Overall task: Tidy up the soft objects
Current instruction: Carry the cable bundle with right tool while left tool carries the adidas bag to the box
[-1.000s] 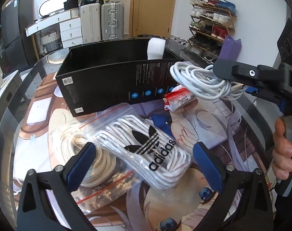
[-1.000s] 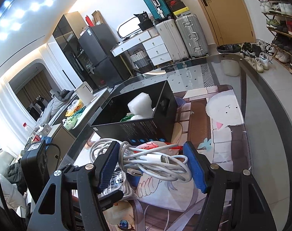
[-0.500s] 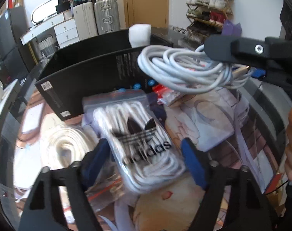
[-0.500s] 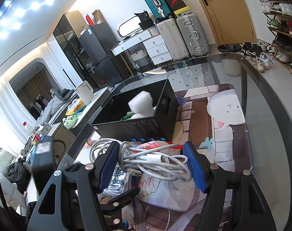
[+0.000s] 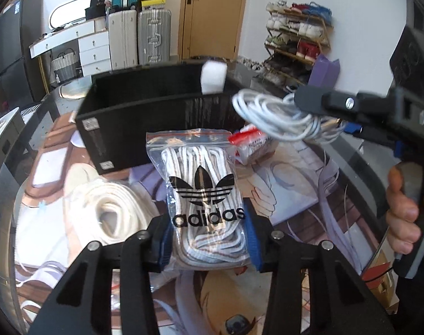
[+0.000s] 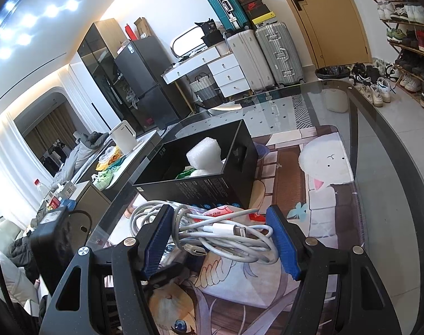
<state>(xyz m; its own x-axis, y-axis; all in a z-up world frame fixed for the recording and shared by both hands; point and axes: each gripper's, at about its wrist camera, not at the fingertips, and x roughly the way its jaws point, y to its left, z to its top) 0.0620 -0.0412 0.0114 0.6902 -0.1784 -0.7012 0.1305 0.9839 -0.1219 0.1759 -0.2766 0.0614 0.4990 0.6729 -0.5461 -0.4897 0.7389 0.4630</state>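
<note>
A clear zip bag of white laces with an adidas logo (image 5: pixel 200 173) stands upright between the blue pads of my left gripper (image 5: pixel 207 223). Its jaws are closing and the pads press the bag's lower half. My right gripper (image 6: pixel 220 234) is shut on a coil of white charging cables (image 6: pixel 209 240), held above the mat just in front of the open black box (image 6: pixel 195 189). In the left wrist view the cable coil (image 5: pixel 279 117) hangs right of the box (image 5: pixel 145 128). A white foam roll (image 6: pixel 205 156) stands inside the box.
A cream rope coil in a clear bag (image 5: pixel 111 209) lies on the printed mat (image 6: pixel 326 195), left of my left gripper. A red-and-white packet (image 5: pixel 254 142) lies by the box. A hand (image 5: pixel 402 215) holds the right gripper's handle. The glass table's edge (image 6: pixel 379 145) curves at right.
My left gripper has gone from wide open to shut around the bag of laces, and the bag has come up off the mat. The right gripper and its cables have stayed put.
</note>
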